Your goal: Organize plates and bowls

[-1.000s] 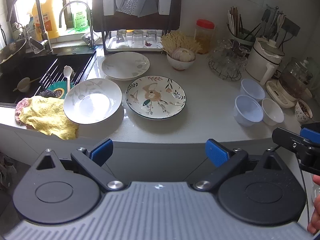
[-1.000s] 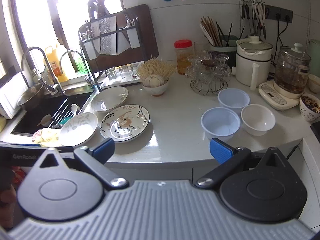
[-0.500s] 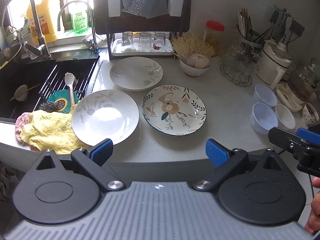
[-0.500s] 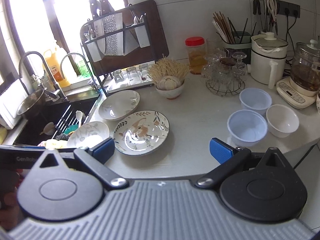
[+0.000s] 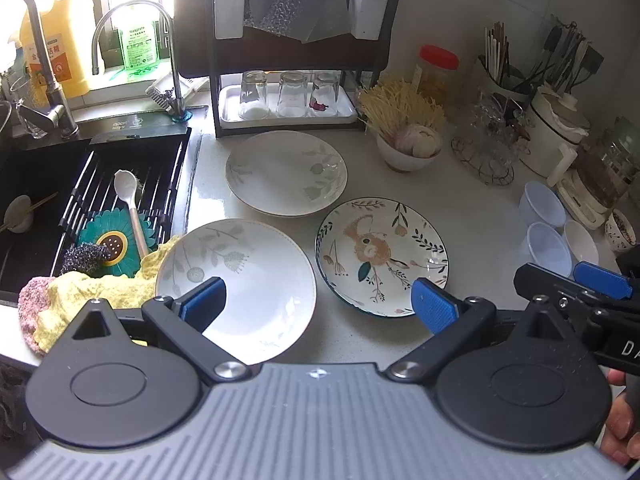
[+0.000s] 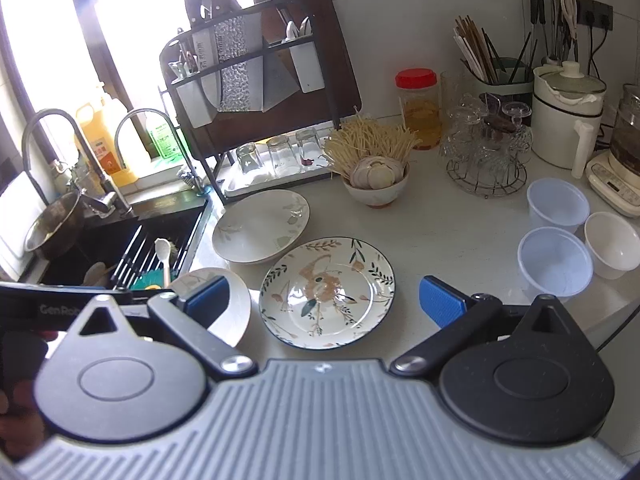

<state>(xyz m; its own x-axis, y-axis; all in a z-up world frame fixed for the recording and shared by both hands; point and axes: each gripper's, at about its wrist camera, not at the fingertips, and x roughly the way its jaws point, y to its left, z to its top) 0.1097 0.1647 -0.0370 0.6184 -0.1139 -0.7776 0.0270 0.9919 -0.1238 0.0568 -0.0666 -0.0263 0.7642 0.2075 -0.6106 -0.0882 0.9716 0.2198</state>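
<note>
Three plates lie on the white counter. A white leaf-print plate (image 5: pixel 256 280) lies nearest, by the sink, a second white plate (image 5: pixel 286 172) behind it, and a plate painted with an animal (image 5: pixel 380 256) to the right. My left gripper (image 5: pixel 318 304) hovers open over the near plates with nothing between its fingers. In the right wrist view my right gripper (image 6: pixel 324 300) is open above the painted plate (image 6: pixel 326 292). Two translucent plastic bowls (image 6: pixel 554 266) (image 6: pixel 558 204) and a small white bowl (image 6: pixel 612 246) stand at the right.
A black sink (image 5: pixel 40 184) with a drain rack and spoon is at the left, and a yellow cloth (image 5: pixel 92 288) hangs over its edge. Behind the plates stand a dish rack with glasses (image 5: pixel 288 100), a garlic and noodle bowl (image 5: pixel 408 148), a wire glass stand (image 6: pixel 486 160) and a kettle (image 6: pixel 564 116).
Both grippers have moved forward over the counter, so the plates now sit closer and larger under the fingers. Both stay open, and no dish has moved.
</note>
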